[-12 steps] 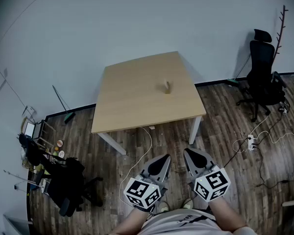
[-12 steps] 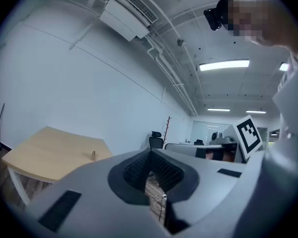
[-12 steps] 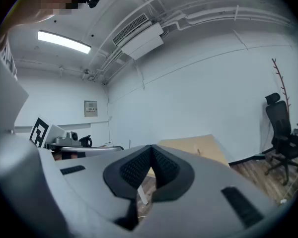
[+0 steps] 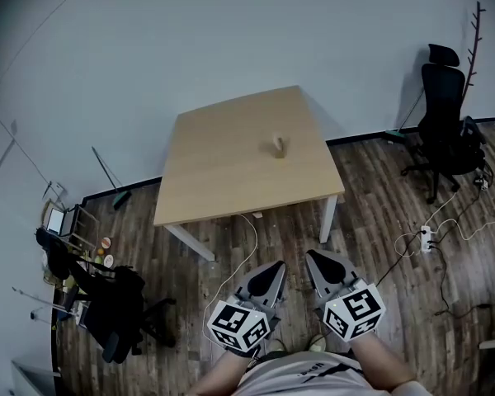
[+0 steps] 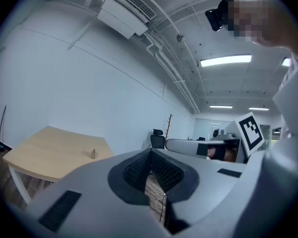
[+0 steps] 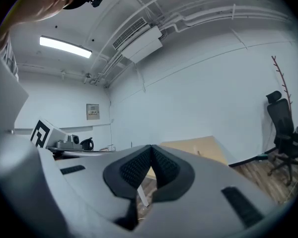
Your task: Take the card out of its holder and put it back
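Note:
A small tan card holder (image 4: 278, 145) with a card in it stands upright on the light wooden table (image 4: 231, 172), right of the middle. I cannot make out the card itself at this distance. Both grippers hang low over the wood floor, well short of the table's near edge. My left gripper (image 4: 276, 267) and right gripper (image 4: 313, 258) point towards the table, jaws together and holding nothing. In the left gripper view the closed jaws of the left gripper (image 5: 150, 151) sit right of the holder (image 5: 93, 153). In the right gripper view the right gripper (image 6: 151, 148) is also closed, with the table (image 6: 198, 145) beyond it.
A black office chair (image 4: 441, 122) and a coat stand (image 4: 474, 44) stand at the right wall. A power strip with cables (image 4: 425, 239) lies on the floor right of the table. A second black chair with clutter (image 4: 115, 312) is at the left. A white cable (image 4: 249, 246) trails under the table.

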`<action>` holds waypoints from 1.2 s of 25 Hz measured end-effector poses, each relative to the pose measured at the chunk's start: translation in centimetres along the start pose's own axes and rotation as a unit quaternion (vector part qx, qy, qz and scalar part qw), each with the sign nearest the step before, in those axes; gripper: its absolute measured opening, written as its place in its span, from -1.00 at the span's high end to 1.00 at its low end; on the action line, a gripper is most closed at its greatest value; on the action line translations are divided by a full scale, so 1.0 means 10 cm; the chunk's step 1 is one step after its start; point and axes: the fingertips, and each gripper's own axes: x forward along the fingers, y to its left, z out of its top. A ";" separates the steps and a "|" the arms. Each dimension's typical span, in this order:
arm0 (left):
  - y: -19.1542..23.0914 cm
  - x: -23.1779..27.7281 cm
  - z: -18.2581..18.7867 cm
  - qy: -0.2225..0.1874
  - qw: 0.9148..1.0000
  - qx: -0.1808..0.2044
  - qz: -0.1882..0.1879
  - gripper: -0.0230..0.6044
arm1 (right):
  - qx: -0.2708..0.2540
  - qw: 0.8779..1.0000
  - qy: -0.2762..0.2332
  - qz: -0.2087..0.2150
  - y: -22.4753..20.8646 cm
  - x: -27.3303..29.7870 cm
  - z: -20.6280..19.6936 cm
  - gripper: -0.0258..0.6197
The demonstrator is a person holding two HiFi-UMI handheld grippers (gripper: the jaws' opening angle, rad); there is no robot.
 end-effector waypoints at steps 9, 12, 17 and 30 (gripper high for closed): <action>-0.05 0.20 -0.11 0.011 1.000 0.006 0.015 0.89 | 0.008 1.000 -0.009 0.001 -0.28 0.02 -0.01 0.88; 0.13 0.28 -0.08 0.007 1.000 0.003 0.019 0.89 | 0.002 1.000 -0.006 -0.006 -0.36 0.20 -0.03 0.88; 0.62 0.52 0.01 0.007 1.000 0.009 0.017 0.89 | -0.001 1.000 -0.001 -0.027 -0.55 0.70 -0.05 0.88; 2.22 1.15 0.33 0.010 1.000 0.004 -0.019 0.89 | -0.035 0.991 -0.002 -0.132 -1.00 2.29 -0.08 0.88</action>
